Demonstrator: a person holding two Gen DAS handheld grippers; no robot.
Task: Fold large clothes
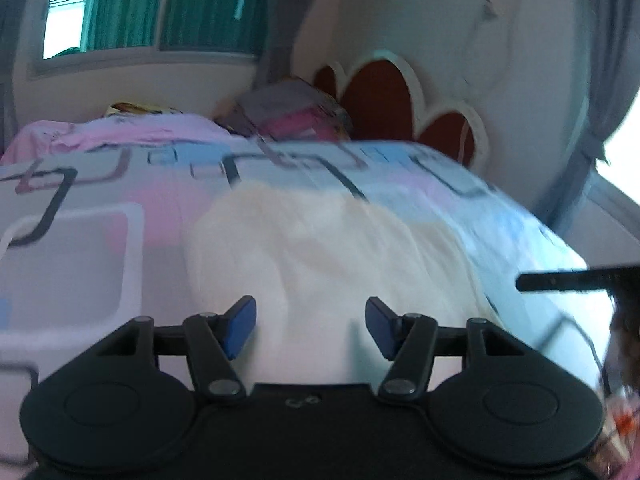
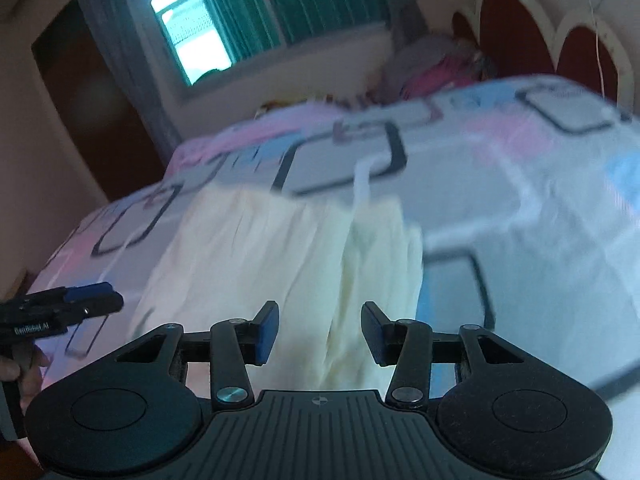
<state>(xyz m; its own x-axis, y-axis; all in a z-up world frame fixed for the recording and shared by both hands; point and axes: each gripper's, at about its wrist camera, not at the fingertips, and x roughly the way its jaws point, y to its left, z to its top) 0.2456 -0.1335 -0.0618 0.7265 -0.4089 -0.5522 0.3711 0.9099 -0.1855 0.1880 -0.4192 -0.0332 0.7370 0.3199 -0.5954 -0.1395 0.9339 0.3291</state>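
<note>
A cream-white garment (image 1: 332,248) lies spread on the bed, its near end toward me; it also shows in the right wrist view (image 2: 280,256), with a white strap (image 2: 362,180) running off its far edge. My left gripper (image 1: 311,326) is open and empty, just over the garment's near end. My right gripper (image 2: 319,332) is open and empty over the garment's near right part. The left gripper also shows from the side in the right wrist view (image 2: 90,300). The right gripper's finger shows at the right edge of the left wrist view (image 1: 560,278). Both views are blurred.
The bed has a pink, blue and white patterned sheet (image 1: 100,208). Pillows and bundled cloth (image 1: 296,114) lie at its head by a red and white headboard (image 1: 384,96). A window with green curtains (image 2: 224,12) is behind the bed. The bed's right edge (image 1: 560,236) drops off.
</note>
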